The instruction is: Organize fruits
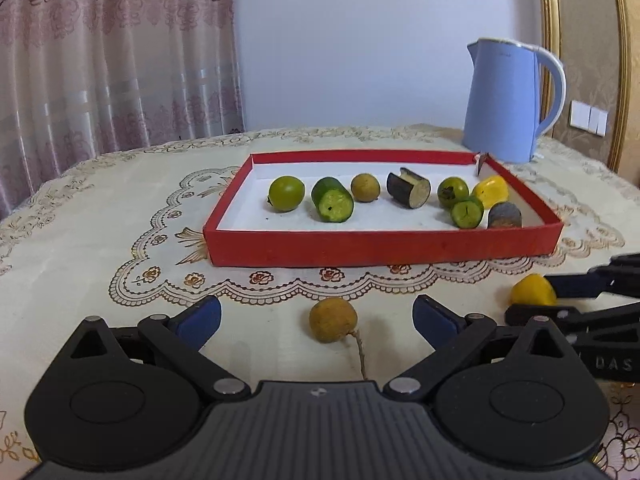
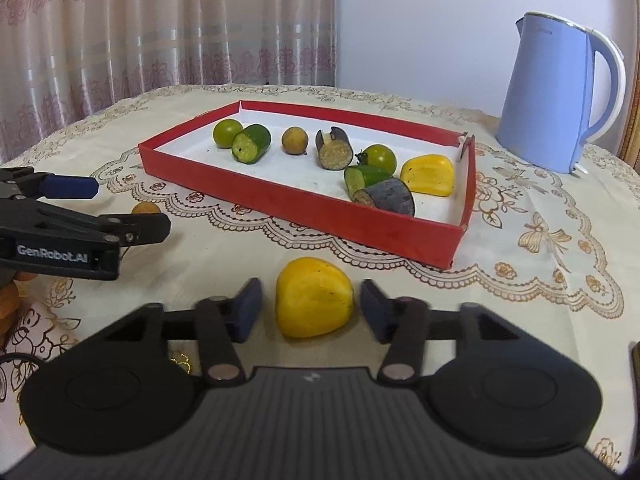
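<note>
A yellow fruit piece (image 2: pixel 314 298) lies on the tablecloth in front of the red box (image 2: pixel 280 204). My right gripper (image 2: pixel 310 310) has a finger on each side of it, with a thin gap at both pads, so it is open. A brown longan (image 1: pixel 333 319) with a stem lies between the wide open fingers of my left gripper (image 1: pixel 318 316). In the left wrist view the right gripper (image 1: pixel 560 300) brackets the yellow piece (image 1: pixel 532 290). The box holds green round fruits, cucumber pieces, a longan, eggplant pieces and another yellow piece (image 2: pixel 428 174).
A light blue kettle (image 1: pixel 504 100) stands behind the box's far right corner. A patterned cloth covers the round table, with curtains behind on the left. The left gripper (image 2: pixel 120 208) reaches in from the left in the right wrist view, close beside the right one.
</note>
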{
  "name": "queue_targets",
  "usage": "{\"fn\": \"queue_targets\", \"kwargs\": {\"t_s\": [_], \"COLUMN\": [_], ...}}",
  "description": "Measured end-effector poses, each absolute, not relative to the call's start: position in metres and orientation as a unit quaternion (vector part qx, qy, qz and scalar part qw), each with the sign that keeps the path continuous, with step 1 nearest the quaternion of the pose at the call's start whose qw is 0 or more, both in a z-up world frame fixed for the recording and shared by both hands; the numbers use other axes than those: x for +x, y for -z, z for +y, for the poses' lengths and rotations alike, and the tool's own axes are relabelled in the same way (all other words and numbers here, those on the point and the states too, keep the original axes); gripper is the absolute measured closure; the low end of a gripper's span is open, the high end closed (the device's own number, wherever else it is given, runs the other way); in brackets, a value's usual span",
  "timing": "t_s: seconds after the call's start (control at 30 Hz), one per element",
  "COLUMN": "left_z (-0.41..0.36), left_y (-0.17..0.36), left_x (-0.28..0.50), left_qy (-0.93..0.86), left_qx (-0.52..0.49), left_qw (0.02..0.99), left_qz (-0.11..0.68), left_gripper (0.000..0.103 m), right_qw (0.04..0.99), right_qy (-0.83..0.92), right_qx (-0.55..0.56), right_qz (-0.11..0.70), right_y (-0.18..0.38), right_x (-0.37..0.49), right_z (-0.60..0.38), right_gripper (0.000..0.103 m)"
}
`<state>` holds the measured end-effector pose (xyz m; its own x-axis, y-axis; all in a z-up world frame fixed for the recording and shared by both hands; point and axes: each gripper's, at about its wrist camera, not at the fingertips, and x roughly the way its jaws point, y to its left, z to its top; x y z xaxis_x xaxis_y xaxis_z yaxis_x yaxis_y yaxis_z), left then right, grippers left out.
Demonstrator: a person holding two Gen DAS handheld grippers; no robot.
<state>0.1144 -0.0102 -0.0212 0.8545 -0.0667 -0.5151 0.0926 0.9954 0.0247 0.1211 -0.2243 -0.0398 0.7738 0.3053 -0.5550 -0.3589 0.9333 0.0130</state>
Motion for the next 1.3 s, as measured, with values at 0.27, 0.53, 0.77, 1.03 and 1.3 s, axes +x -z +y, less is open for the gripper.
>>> {"fn": "queue_targets", "kwargs": {"t_s": [0.27,0.53,0.77,1.03,1.3], "left_z": [-0.011,-0.022,-0.023,-0.019,-0.011], "left_y": [0.023,0.028,0.027,0.026,0.019], "left_x": [0.119,0.126,0.127,0.129,0.129], "left_qy": [0.035,0.054,0.076,0.083,0.053], "left_qx": [0.022,0.055,0.040,0.013,0.011], "left_qw": [0.959,0.948,0.946,0.944,0.952], "left_qz": [0.281,0.308,0.313,0.318,0.301], "left_gripper": [0.000,0.048,0.071,0.076,0.077], "right_qw": [0.941,0.941,0.940,0.940,0.939], "right_qy": [-0.176,-0.175,-0.179,-0.183,-0.184], "right_qx": [-0.048,-0.046,-0.044,-0.041,-0.040], "right_qz": [0.286,0.286,0.286,0.286,0.286], "right_y": [0.040,0.040,0.040,0.040,0.040], "right_x": [0.122,0.122,0.121,0.122,0.121], "right_z": [-0.224,-0.225,-0.225,-0.225,-0.224], "right_gripper": [0.065,0.065,0.061,0.058,0.057]}}
